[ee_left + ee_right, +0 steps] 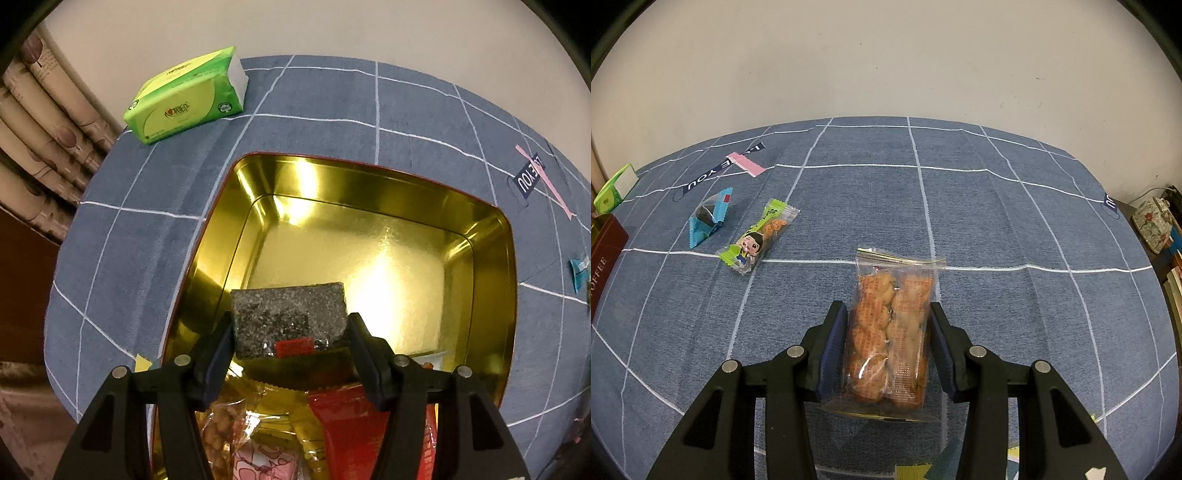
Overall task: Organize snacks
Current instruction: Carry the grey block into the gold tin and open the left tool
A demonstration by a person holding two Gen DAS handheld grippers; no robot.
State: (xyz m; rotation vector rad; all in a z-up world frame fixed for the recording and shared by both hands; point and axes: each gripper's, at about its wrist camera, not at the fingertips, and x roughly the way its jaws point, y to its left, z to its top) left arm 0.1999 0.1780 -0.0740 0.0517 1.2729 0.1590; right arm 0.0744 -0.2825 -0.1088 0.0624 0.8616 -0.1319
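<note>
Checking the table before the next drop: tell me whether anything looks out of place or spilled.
Nothing looks spilled or damaged. Three snacks lie loose on the tablecloth, outside the gold tin: a blue-wrapped candy, a green cartoon packet and a pink strip. The green tissue pack sits at the table's far edge.

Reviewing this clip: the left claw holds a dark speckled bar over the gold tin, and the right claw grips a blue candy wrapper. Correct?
Not quite. In the right wrist view the right claw grips a clear packet of orange snacks; the blue candy wrapper lies loose on the cloth. The rest stands.
</note>
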